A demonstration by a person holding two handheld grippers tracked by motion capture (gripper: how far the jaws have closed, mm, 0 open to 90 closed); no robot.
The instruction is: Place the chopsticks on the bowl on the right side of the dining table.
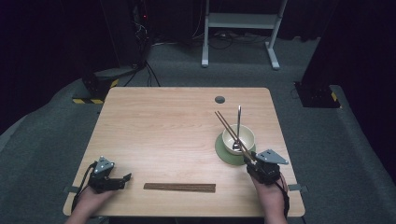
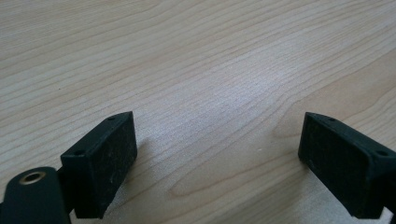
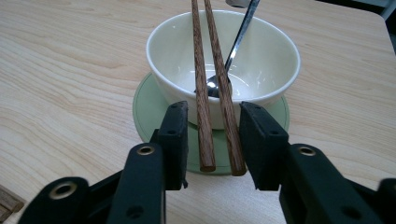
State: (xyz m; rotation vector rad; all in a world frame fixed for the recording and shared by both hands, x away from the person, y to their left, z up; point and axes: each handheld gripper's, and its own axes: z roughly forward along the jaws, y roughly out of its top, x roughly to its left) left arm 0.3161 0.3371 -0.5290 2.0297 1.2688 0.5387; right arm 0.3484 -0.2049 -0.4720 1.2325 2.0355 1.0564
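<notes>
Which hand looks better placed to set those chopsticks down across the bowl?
The right. Its hand-held gripper already clamps the chopsticks beside the bowl; the left hand-held gripper rests open on the table's far side.

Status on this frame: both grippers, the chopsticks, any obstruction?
Left gripper open, idle over bare table. Right gripper shut on chopsticks, lying across the bowl. Spoon in bowl beside them.
</notes>
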